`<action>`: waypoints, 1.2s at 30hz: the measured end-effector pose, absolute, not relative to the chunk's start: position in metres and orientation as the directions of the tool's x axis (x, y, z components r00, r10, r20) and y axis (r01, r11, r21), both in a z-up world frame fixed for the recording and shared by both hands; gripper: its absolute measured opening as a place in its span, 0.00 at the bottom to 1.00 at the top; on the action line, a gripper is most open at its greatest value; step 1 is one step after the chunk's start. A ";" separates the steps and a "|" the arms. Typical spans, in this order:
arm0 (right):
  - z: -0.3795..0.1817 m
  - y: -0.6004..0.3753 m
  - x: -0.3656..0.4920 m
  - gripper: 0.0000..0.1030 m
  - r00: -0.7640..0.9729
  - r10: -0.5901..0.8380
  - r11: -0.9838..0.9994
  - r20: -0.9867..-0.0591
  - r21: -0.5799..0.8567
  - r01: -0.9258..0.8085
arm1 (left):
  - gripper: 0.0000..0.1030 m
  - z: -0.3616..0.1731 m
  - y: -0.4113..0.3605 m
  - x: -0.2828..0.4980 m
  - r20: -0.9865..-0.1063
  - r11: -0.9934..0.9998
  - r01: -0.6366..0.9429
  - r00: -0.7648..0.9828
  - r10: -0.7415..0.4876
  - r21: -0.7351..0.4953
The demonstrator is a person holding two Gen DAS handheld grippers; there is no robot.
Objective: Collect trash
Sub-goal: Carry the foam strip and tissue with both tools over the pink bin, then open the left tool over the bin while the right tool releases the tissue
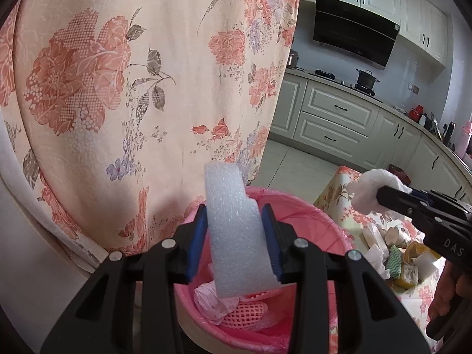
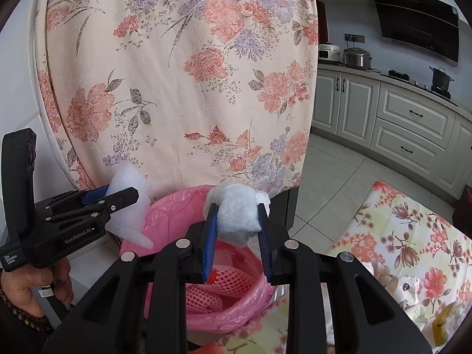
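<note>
The table (image 1: 339, 194) wore a floral cloth — scraps of trash (image 1: 395, 250) were piled on it at about 3 o'clock of the pink-lined bin (image 1: 309, 215).

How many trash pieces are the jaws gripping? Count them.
2: a white foam strip in the left gripper and a white cotton wad in the right gripper, both above the pink-lined bin.
</note>
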State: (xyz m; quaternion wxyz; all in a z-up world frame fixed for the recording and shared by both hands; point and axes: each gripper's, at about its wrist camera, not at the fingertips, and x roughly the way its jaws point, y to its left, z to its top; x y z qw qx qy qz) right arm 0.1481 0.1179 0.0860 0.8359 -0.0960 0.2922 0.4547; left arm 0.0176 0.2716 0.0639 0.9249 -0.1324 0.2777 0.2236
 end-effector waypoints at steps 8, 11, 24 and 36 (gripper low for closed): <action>0.083 0.136 0.155 0.28 0.393 0.705 0.549 -0.590 0.104 -0.829 | 0.36 0.064 0.283 0.021 -0.573 0.862 -0.493 0.743 0.346 -0.120; 0.081 0.139 0.158 0.29 0.391 0.702 0.549 -0.595 0.103 -0.829 | 0.46 0.064 0.286 0.021 -0.576 0.856 -0.502 0.738 0.352 -0.121; 0.077 0.127 0.160 0.47 0.413 0.690 0.571 -0.594 0.096 -0.815 | 0.63 0.062 0.282 0.019 -0.575 0.853 -0.503 0.742 0.344 -0.139; 0.077 0.069 0.160 0.49 0.476 0.660 0.638 -0.581 0.099 -0.764 | 0.63 0.068 0.252 0.023 -0.566 0.875 -0.466 0.760 0.320 -0.131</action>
